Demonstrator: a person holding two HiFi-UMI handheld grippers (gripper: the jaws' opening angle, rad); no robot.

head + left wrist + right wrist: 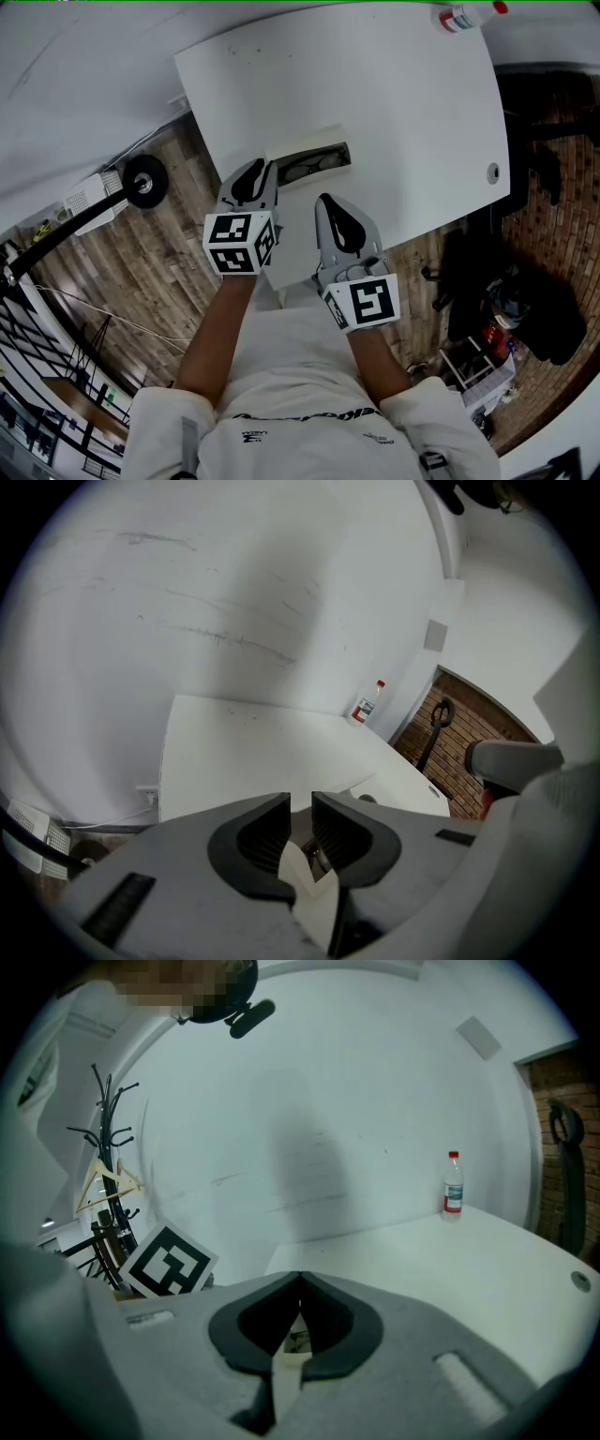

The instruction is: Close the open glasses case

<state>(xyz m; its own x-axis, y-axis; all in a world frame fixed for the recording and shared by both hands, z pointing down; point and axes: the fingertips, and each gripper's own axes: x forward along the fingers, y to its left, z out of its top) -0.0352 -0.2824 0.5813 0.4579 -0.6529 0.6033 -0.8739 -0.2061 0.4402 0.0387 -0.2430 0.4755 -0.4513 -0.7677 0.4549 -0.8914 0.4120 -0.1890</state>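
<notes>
The open glasses case (307, 148) lies on the white table (394, 103) near its front edge, cream lid raised, dark glasses (311, 169) inside. My left gripper (257, 174) hangs at the case's left end, its jaws a narrow gap apart with nothing between them. In the left gripper view, a cream piece of the case (311, 892) shows below the left gripper (301, 803). My right gripper (327, 202) is just in front of the case. Its tips touch in the right gripper view (300, 1283), holding nothing.
A small bottle with a red cap (465, 14) (367, 703) (453, 1185) stands at the table's far right corner. A cable hole (493, 172) sits near the right edge. Dark bags (511, 291) lie on the floor to the right, a castor wheel (145, 180) to the left.
</notes>
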